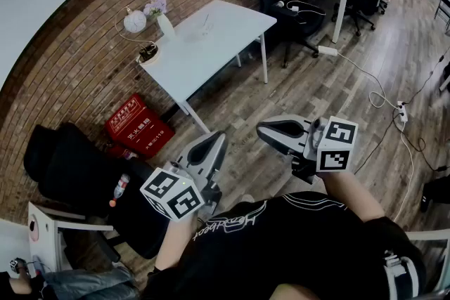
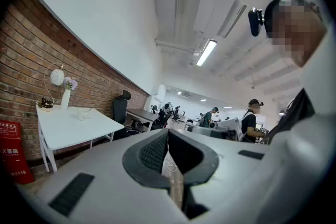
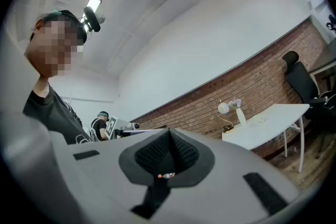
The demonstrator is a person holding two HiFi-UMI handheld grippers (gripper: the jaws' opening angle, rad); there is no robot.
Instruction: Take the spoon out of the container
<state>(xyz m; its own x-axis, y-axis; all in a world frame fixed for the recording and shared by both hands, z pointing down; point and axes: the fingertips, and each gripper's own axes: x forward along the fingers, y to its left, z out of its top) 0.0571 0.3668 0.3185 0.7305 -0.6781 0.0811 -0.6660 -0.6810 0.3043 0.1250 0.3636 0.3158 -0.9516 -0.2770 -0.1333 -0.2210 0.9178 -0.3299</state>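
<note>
The spoon [image 2: 90, 110] is only a thin sliver to me. It leans out of a small clear container [image 1: 205, 27] that stands near the middle of the white table [image 1: 232, 24]. I judge it light and stiff, with a smooth handle that could slip between pads. The place to pinch is the free end of the handle above the container's rim, pulling along its lean. The container looks light too, so it may tip or come along unless the other tool steadies it. A vase [image 1: 163, 23] stands at the table's wall-side corner. My left gripper [image 1: 219, 138] and right gripper [image 1: 263, 129] hang well short of the table, over the wooden floor. Both have their jaws pressed together, with nothing between them.
</note>
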